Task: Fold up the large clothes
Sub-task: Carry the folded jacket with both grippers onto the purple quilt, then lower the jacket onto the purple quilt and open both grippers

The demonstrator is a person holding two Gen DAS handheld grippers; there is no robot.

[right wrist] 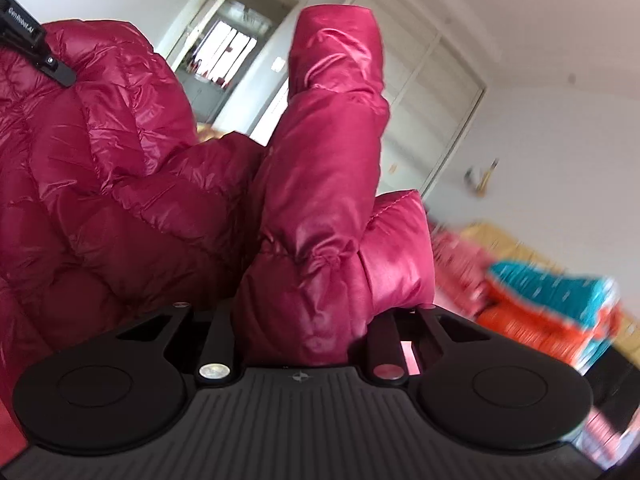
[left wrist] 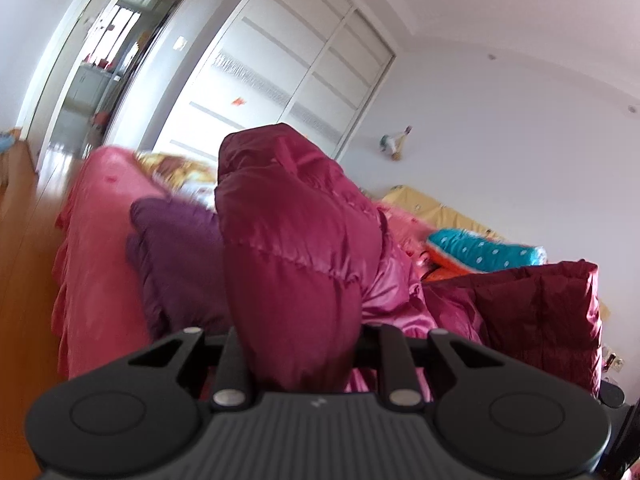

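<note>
The bed (left wrist: 100,240), draped in its pink cover, fills the room from nine o'clock across to three, with the white wardrobe (left wrist: 288,64) standing behind it up at twelve. And up off that bed comes the big crimson puffer jacket (right wrist: 112,168), shiny and quilted, hoisted into the air with both ends raised! One padded fold rises straight up at twelve o'clock in the left view, another bulges at twelve in the right view, and the bulk of the coat billows out to nine o'clock there. On the bed, a purple cushion (left wrist: 180,256) sits at nine o'clock beside the lifted fabric, and a teal dotted pillow (left wrist: 480,252) with an orange underside lies over at three. Now the left gripper (left wrist: 298,344): narrowly parted, clamped on a thick wad of the jacket that swells up between its black fingers. The right gripper (right wrist: 300,320) does the same, squeezing a fat bunch of crimson quilting that bulges out above it. The left gripper also peeks in at ten o'clock in the right view, biting the coat's far edge.
</note>
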